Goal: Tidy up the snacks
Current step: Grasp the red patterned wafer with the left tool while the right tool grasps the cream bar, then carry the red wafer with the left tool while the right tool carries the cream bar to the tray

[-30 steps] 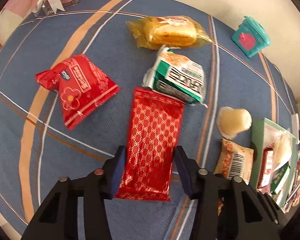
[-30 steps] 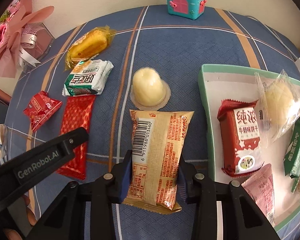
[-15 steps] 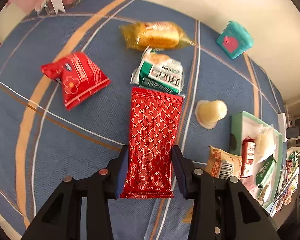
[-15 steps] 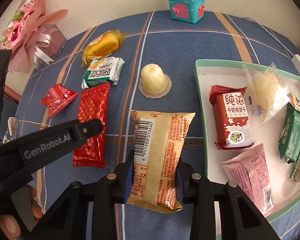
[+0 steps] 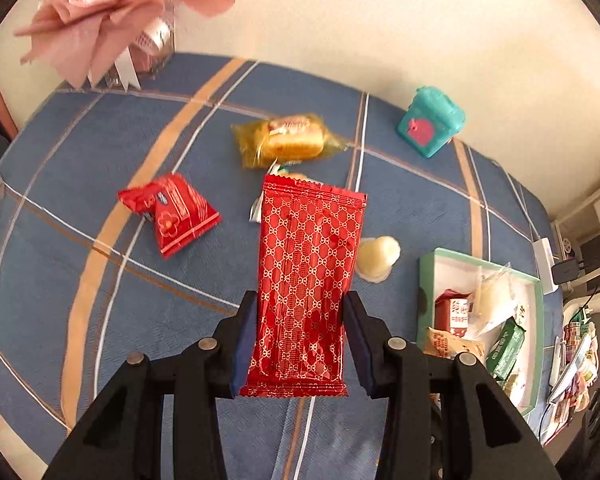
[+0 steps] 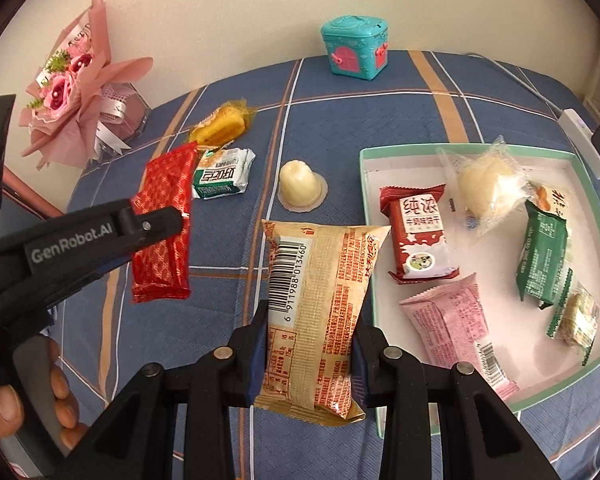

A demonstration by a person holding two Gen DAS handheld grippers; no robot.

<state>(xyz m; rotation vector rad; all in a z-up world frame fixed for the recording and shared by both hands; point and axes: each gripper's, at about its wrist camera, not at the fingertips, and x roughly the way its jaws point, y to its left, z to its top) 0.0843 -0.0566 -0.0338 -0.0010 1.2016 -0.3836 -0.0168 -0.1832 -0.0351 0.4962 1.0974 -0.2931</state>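
Over the blue tablecloth [image 6: 420,92], both grippers now carry snacks, lifted since a second ago. Left gripper [image 5: 302,336] clenched on red packet [image 5: 308,272], now clear of the cloth. Right gripper [image 6: 309,354] clenched on tan packet [image 6: 320,312], just beside the tray [image 6: 592,184]. Judging next: drop both in.

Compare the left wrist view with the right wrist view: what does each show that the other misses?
Only the left wrist view shows the triangular red packet lying on the cloth.

Only the right wrist view shows the left gripper's side and the person's hand, the pink packet in the tray, and the tan barcode packet clamped in the right gripper.

Both show the red patterned packet held by the left gripper, the yellow cake, the jelly cup, the teal box, the bouquet and the tray.
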